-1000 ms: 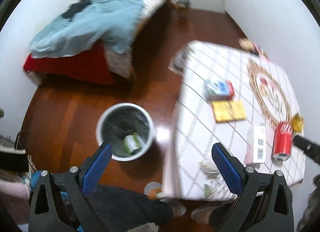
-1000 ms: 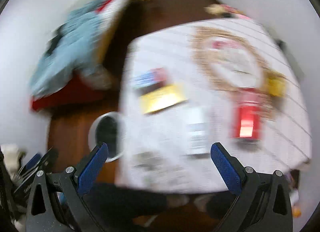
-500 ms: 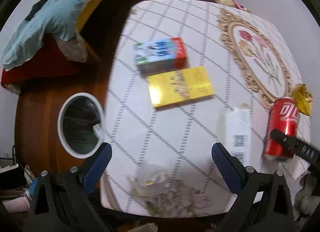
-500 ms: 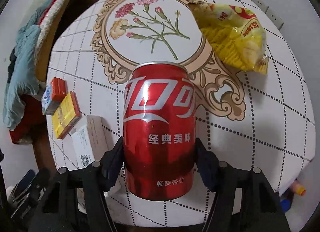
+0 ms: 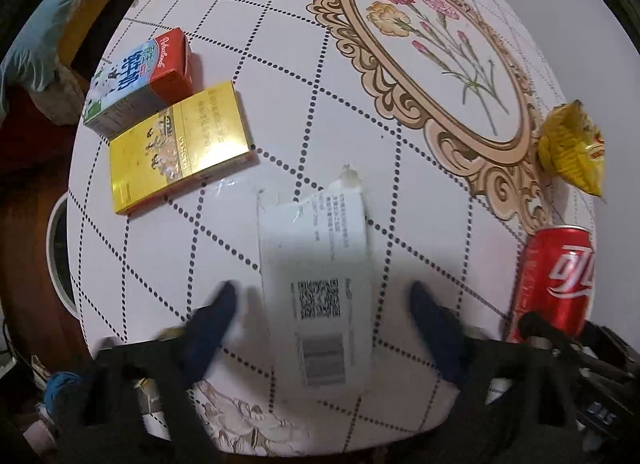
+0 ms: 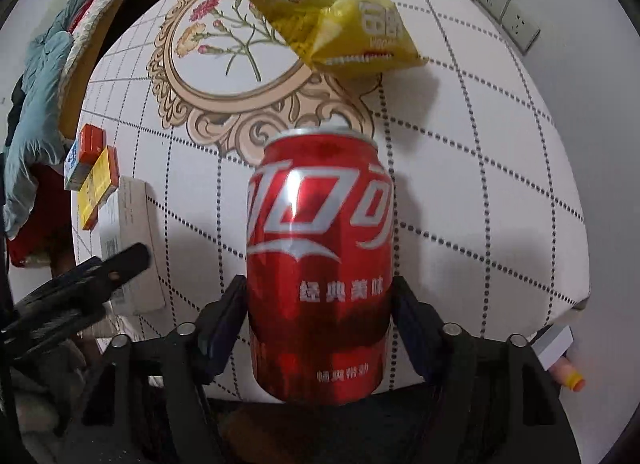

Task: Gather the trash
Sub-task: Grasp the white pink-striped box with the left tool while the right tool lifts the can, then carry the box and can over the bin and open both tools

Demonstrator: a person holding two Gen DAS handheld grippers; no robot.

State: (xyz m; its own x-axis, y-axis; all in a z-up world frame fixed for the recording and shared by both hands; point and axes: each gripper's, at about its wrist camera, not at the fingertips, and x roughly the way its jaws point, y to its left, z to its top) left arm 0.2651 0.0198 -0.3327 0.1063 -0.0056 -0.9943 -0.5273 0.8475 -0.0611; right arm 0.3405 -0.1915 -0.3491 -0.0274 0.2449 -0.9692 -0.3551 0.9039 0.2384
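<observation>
A red cola can (image 6: 320,260) stands upright near the table's front edge; my right gripper (image 6: 320,304) is shut on its lower body. It also shows in the left wrist view (image 5: 554,276). A flat white box with a barcode label (image 5: 320,288) lies on the table between the spread fingers of my left gripper (image 5: 320,304), which is open around its near end. A yellow snack bag (image 6: 344,28) lies behind the can. A yellow box (image 5: 180,148) and a blue-and-red carton (image 5: 140,76) lie at the left.
The table (image 5: 400,184) has a white dotted-grid cloth with a floral oval. A white-rimmed bin (image 5: 56,248) stands on the wooden floor to the table's left. A bed with blue bedding (image 6: 36,84) is beyond. Wall sockets (image 6: 508,12) sit at the right.
My left gripper has come down and forward over the table, its fingers now on either side of the white box. My right gripper stays shut on the can, which has shifted little.
</observation>
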